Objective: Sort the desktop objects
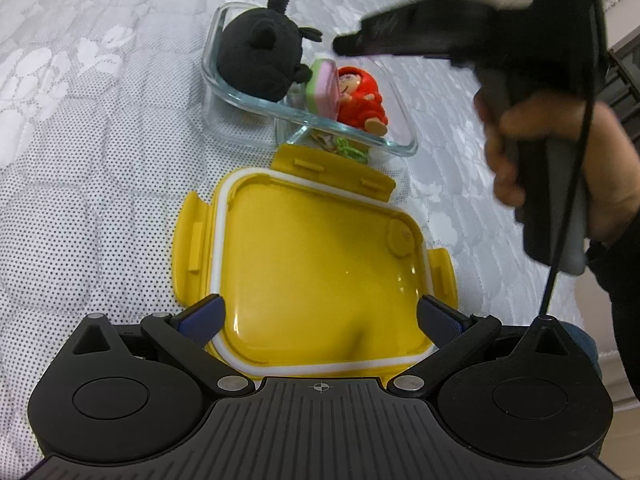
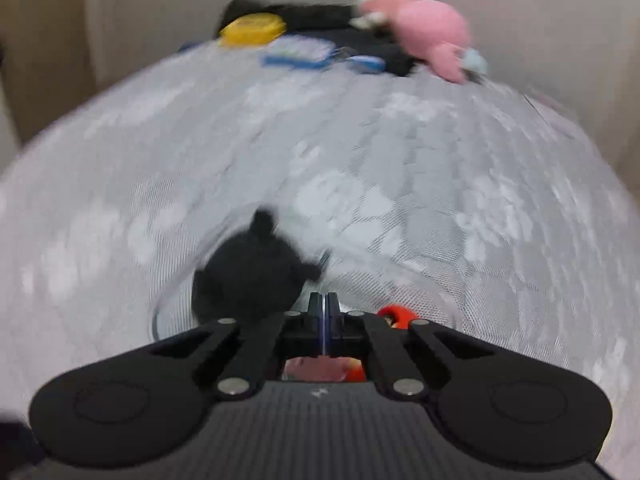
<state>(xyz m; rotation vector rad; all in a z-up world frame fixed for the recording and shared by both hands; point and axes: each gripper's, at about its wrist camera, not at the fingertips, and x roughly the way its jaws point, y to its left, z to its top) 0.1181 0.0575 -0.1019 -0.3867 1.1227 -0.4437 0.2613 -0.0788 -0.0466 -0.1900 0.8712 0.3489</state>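
Right gripper [image 2: 324, 307], jaws pressed together and empty, hovers above a glass container [image 1: 404, 141] already holding a black plush [image 1: 262, 58], pink-green toy [image 1: 322, 86] and red doll [image 1: 360, 98]. Left gripper [image 1: 319, 318], jaws spread, straddles the yellow lid [image 1: 316, 264] lying unfitted just beside the container, so closing probably remains.

Soft, even light fills both pictures, with only faint shadows. The left view is sharp, with a little shine on the yellow lid [image 1: 316, 264]. The right view is smeared by blur, worst at the far toys. Both pictures bend round at the edges
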